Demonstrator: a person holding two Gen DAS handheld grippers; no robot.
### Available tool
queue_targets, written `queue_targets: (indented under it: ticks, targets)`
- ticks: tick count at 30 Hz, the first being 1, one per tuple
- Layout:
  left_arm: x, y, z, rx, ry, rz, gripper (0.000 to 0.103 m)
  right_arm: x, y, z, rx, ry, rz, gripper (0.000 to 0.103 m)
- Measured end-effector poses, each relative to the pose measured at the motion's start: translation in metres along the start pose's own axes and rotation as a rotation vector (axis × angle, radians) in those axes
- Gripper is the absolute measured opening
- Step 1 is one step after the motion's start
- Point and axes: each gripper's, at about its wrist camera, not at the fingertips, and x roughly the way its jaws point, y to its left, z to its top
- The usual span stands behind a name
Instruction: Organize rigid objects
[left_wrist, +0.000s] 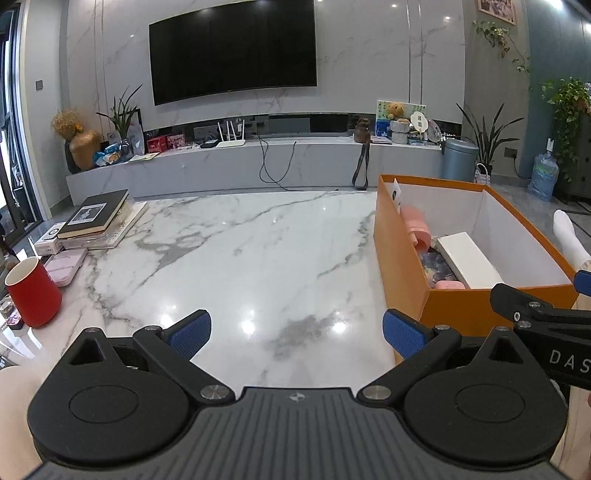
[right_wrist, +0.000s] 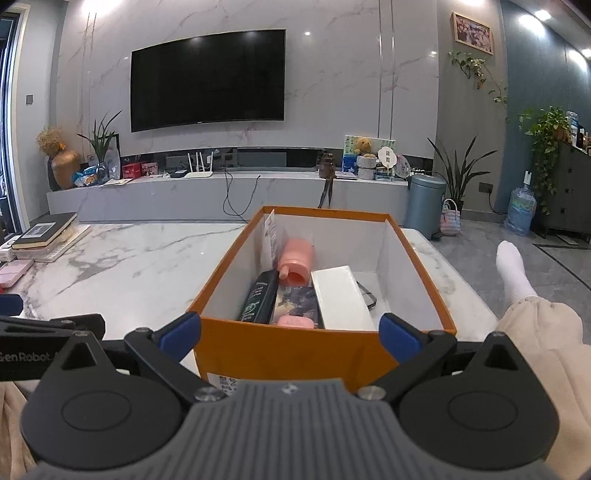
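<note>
box (right_wrist: 280, 347) sits just ahead of empty, spread r gripper (right_wrist: 290, 334).

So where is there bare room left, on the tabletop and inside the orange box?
The marble tabletop is bare between the book stack, red mug and orange box. In the box, only the right side past the white box is free; its left half is crowded.

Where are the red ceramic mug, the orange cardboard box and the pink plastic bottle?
red ceramic mug (left_wrist: 35, 295), left wrist view, on its outer side.
orange cardboard box (right_wrist: 280, 350), right wrist view, on its near wall.
pink plastic bottle (right_wrist: 296, 258), right wrist view, on its body.
</note>
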Motion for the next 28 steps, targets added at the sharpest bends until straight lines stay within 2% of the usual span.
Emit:
queue_targets:
  ticks: [11, 28]
  targets:
    - [-0.007, 0.003, 0.003, 0.001, -0.02, -0.001, 0.103, -0.01, -0.001, 0.001, -0.007, -0.034, -0.006, 0.101]
    - [-0.01, 0.004, 0.004, -0.002, -0.023, 0.005, 0.103, -0.01, 0.0, 0.001, -0.009, -0.031, -0.006, 0.101]
